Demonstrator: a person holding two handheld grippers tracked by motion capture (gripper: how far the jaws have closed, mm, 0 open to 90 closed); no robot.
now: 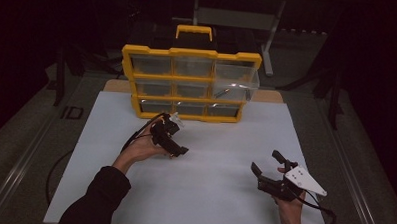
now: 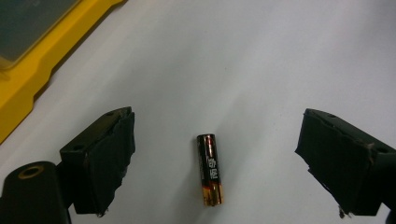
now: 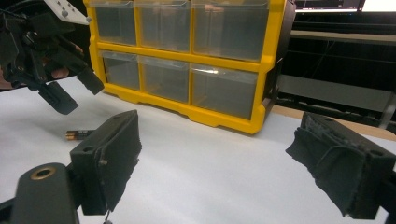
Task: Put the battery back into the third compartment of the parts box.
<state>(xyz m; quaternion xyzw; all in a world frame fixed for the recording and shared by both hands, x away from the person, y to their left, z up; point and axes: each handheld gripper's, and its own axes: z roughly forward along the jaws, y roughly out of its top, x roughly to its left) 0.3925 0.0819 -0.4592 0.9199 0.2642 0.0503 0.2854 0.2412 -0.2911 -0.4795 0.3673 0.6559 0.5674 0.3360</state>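
Observation:
A black and gold AA battery (image 2: 210, 168) lies flat on the white mat (image 1: 209, 187). My left gripper (image 2: 217, 117) hangs over it pointing down, open, with one jaw on either side of the battery and a wide gap to each. From the right gripper view, the left gripper (image 3: 74, 91) hovers just above the battery (image 3: 79, 135). In the high view my left gripper (image 1: 177, 150) is in front of the yellow organizer (image 1: 188, 53). My right gripper (image 1: 267, 163) is held at the mat's near right, open, with nothing between its jaws (image 3: 219, 123).
The yellow organizer with clear drawers (image 3: 187, 57) stands at the mat's far edge, a black and yellow case behind it. Its top right drawer (image 1: 236, 78) is pulled out, and a small thing (image 1: 224, 91) lies in it. The organizer's yellow edge (image 2: 28, 79) lies close to my left gripper.

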